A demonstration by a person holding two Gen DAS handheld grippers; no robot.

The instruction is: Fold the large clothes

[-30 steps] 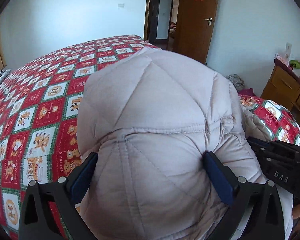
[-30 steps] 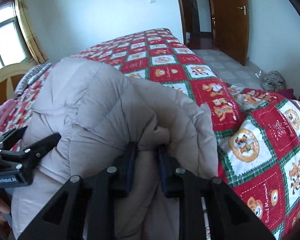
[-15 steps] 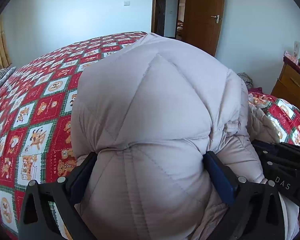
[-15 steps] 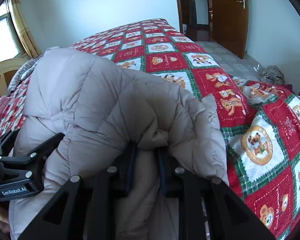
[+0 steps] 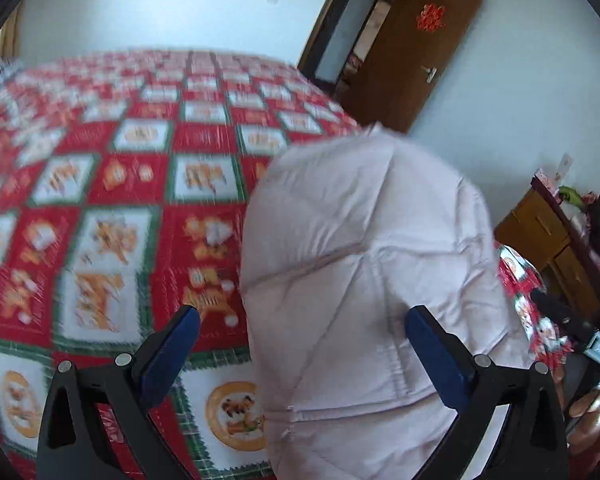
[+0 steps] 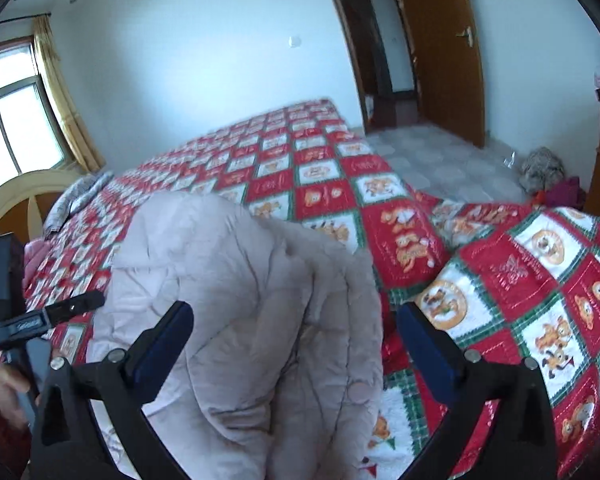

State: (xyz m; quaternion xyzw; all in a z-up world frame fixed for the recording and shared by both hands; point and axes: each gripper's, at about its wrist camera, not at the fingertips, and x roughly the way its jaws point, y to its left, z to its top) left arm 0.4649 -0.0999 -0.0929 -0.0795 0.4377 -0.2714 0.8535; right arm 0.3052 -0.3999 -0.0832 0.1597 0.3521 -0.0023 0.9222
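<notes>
One padded jacket [image 6: 252, 300] on one quilt [image 6: 500, 280], two claws [image 5: 300, 344] [image 6: 294, 340] released, right just opened.

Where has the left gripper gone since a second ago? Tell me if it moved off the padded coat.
Yes. The left gripper has slid left off the padded coat, over the patchwork bedspread; open, nothing pinched.

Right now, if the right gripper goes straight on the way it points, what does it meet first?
Most likely the folded puffy jacket, which lies between the open right gripper pads; depth is unclear.
</notes>
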